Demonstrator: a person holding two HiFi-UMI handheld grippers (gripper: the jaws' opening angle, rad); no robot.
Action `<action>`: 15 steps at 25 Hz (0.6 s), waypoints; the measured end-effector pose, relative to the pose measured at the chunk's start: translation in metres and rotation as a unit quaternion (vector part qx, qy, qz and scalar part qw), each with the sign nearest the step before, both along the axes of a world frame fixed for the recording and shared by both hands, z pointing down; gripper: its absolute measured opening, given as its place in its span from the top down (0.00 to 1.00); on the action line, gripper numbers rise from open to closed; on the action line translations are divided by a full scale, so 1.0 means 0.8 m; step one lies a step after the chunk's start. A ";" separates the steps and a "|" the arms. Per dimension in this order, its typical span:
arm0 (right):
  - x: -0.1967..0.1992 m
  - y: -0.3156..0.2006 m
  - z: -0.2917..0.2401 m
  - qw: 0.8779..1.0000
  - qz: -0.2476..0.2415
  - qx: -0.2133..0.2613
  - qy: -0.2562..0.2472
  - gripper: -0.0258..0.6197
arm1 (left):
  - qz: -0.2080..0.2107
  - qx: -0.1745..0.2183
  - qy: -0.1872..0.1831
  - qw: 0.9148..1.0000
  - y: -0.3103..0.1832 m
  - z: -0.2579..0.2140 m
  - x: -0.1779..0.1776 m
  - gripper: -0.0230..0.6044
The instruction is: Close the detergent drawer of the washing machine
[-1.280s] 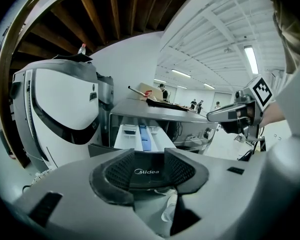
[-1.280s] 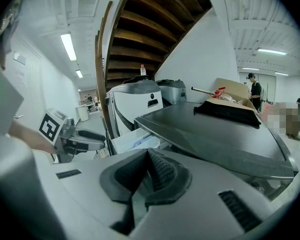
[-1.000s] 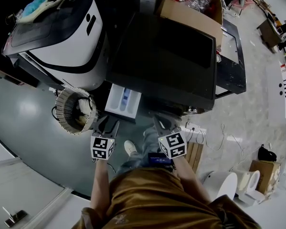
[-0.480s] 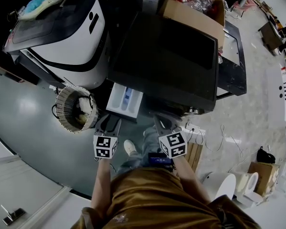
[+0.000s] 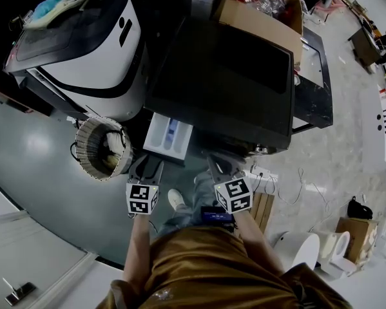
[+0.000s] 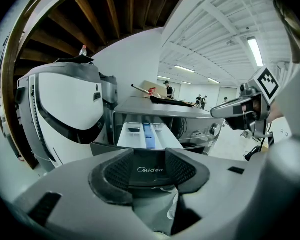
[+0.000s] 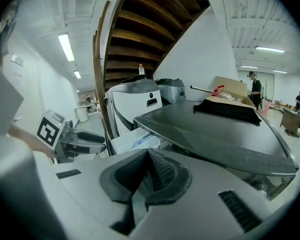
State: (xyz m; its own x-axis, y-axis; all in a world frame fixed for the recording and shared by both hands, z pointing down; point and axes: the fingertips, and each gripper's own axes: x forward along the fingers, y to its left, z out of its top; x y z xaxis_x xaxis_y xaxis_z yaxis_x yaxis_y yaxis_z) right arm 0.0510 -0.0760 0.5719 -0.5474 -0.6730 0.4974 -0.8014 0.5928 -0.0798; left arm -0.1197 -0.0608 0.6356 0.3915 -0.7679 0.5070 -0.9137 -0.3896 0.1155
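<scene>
Before the left gripper [image 5: 145,168], the detergent drawer [image 5: 169,136] juts lengthwise outward.

Blocking the lower front of the detergent drawer [image 6: 139,136] behind the left gripper [image 6: 148,170] in its own view; tucking the drawer's rear out of sight under the washing machine [image 5: 225,76] top; leaving distant people [image 6: 201,101] too small to tell.

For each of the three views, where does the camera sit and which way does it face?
Head view: on the person's head, facing steeply down on the washing machine and open detergent drawer; both arms, left gripper and right gripper show.
Left gripper view: on the left gripper, facing the drawer's front; own fingers apart.
Right gripper view: on the right gripper, facing along the machine's top; own fingers together.
Shared: all three show the drawer.
</scene>
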 end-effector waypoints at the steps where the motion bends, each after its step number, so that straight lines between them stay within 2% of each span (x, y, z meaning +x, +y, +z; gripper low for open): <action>1: 0.000 0.000 0.000 1.000 0.000 0.000 0.000 0.94 | 0.000 -0.001 0.000 1.000 0.000 0.000 0.000 0.65; 15: 0.006 -0.003 -0.005 1.000 0.005 0.005 -0.001 0.94 | -0.002 -0.001 -0.006 1.000 -0.003 -0.002 -0.001 0.62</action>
State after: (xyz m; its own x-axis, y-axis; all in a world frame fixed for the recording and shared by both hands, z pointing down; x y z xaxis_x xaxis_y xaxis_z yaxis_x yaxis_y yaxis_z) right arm 0.0555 -0.0784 0.5682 -0.5414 -0.6833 0.4898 -0.8074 0.5850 -0.0762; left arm -0.1206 -0.0634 0.6343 0.3814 -0.7684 0.5139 -0.9169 -0.3849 0.1050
